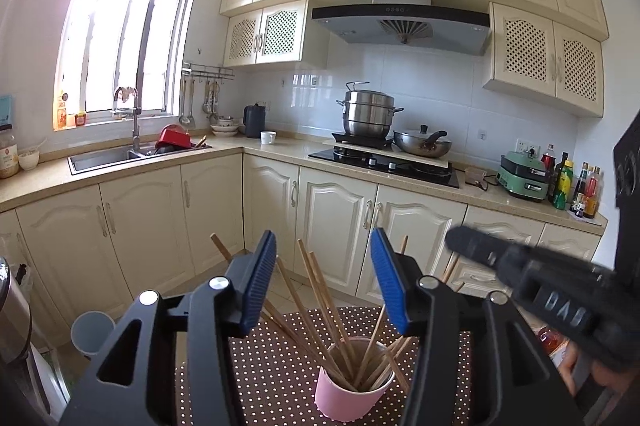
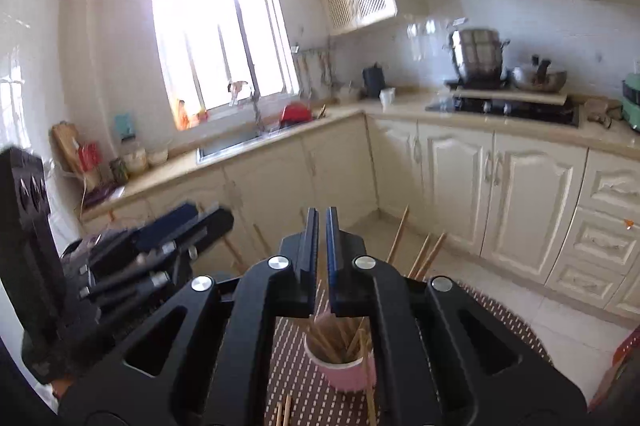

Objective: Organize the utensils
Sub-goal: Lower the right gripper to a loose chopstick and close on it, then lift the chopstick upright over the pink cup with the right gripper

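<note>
While both handheld tools hover above it, a pink cup stands on a brown dotted tablecloth, holding wooden chopsticks that fan outward. Nearest, the left gripper has its blue pads spread apart, with nothing pinched between them. Just beside it, the right gripper has its pads pressed together, empty. Beyond are cream cabinets, then a sink and stove.
</note>
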Motion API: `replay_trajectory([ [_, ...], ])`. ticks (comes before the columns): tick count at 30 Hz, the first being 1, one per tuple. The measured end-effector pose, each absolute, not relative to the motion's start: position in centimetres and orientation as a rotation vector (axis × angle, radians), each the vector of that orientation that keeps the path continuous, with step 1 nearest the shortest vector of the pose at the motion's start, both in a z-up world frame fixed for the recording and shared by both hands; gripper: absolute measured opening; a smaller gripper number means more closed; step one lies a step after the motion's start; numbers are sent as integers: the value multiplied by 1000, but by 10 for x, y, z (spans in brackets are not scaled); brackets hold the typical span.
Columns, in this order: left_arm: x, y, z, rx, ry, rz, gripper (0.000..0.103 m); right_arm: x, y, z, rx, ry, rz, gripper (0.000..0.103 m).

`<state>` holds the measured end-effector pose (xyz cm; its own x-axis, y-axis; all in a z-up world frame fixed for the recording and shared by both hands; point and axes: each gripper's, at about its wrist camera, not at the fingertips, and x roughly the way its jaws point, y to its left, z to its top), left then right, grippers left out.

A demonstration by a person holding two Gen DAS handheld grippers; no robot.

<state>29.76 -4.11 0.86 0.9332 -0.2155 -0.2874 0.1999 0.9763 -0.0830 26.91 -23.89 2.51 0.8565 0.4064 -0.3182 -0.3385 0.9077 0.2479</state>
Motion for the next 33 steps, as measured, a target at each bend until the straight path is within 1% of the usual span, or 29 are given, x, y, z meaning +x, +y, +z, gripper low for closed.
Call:
replay_trajectory([
  [6, 293, -32, -7, -49, 373, -198, 49, 250, -252, -26, 125, 495, 346, 5],
  [8, 290, -29, -14, -47, 382, -195, 49, 245, -262, -55, 85, 613, 339, 6],
  [9, 289, -27, -17, -50, 389, -196, 49, 246, -265, -68, 86, 672, 344, 11],
  [10, 289, -25, -22, -60, 402, -199, 49, 246, -268, -83, 86, 732, 348, 21],
  [11, 290, -24, -25, -68, 416, -198, 49, 247, -269, -98, 71, 782, 345, 28],
  [12, 290, -23, -30, -73, 434, -195, 49, 249, -268, -115, 52, 845, 337, 44],
  [13, 291, -23, -34, -76, 447, -192, 49, 251, -267, -127, 51, 886, 340, 47],
  [15, 290, -23, -39, -79, 462, -182, 49, 255, -260, -151, 55, 964, 376, 47],
  [17, 287, -22, -41, -78, 464, -182, 49, 258, -251, -163, 4, 993, 354, 45],
  [18, 286, -21, -42, -76, 463, -179, 49, 260, -247, -169, -14, 1004, 344, 34],
  [21, 280, -18, -41, -71, 458, -174, 49, 266, -239, -180, -17, 1028, 339, 32],
  [22, 279, -18, -41, -67, 456, -173, 49, 268, -237, -182, -31, 1033, 322, 30],
  [23, 277, -17, -42, -64, 457, -171, 49, 270, -236, -185, -36, 1039, 311, 23],
  [24, 277, -17, -43, -60, 462, -172, 49, 271, -235, -187, -33, 1040, 311, 21],
  [25, 277, -16, -42, -60, 464, -173, 49, 273, -232, -187, -46, 1035, 306, 15],
  [27, 277, -16, -43, -60, 465, -172, 49, 275, -228, -187, -84, 1029, 283, 6],
  [29, 278, -17, -42, -62, 466, -174, 49, 277, -226, -189, -71, 1027, 290, 6],
  [33, 279, -17, -40, -62, 461, -175, 49, 269, -234, -161, -1, 940, 322, 6],
])
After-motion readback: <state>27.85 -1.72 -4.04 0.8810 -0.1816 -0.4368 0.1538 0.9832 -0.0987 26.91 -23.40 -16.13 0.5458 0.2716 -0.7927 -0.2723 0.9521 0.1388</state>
